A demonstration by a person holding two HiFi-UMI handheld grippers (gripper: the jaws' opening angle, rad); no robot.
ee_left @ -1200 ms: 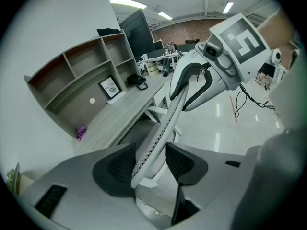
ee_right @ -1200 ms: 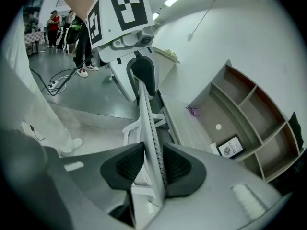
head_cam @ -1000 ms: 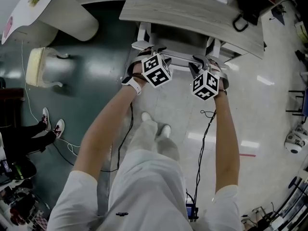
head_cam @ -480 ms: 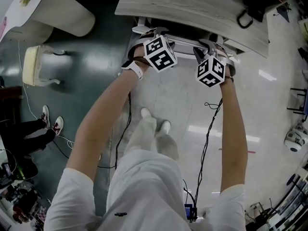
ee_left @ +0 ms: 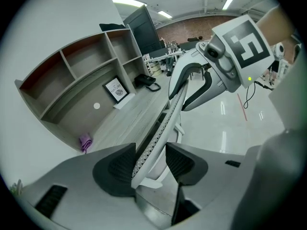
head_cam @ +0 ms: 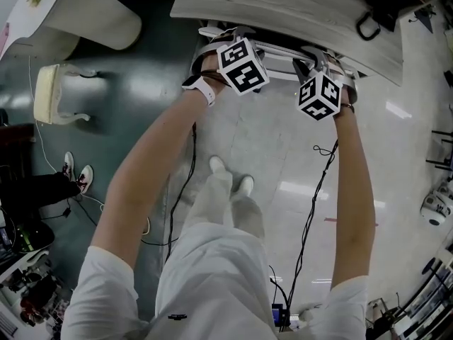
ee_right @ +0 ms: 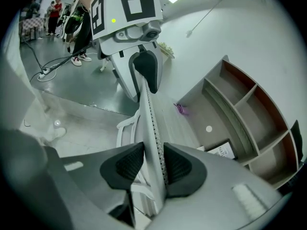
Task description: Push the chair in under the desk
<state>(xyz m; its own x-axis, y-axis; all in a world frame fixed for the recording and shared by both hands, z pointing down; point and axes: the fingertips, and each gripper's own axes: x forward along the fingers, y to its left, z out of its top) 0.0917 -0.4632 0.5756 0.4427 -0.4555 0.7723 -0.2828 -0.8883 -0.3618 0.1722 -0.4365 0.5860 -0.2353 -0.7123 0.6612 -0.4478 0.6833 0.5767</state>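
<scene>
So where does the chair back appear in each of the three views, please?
Head view: the chair back is a thin white edge at top centre, between the two marker cubes.
Left gripper view: the chair back is in the centre, rising from the left tongs.
Right gripper view: the chair back is in the centre, rising from the right tongs.
Shared landmark: the desk.

Open-plan office, maybe part lab. Wood-grain desk (head_cam: 283, 9) with shelf hutch (ee_left: 81, 75), monitor (ee_left: 144, 28), desk phone (ee_left: 146, 82) and framed sign (ee_left: 116, 89). Glossy floor (head_cam: 269, 147), ceiling strip lights (ee_left: 127, 0), floor cables (ee_right: 45, 70). More workstations (ee_left: 163, 56) at the back, too small to tell further.
</scene>
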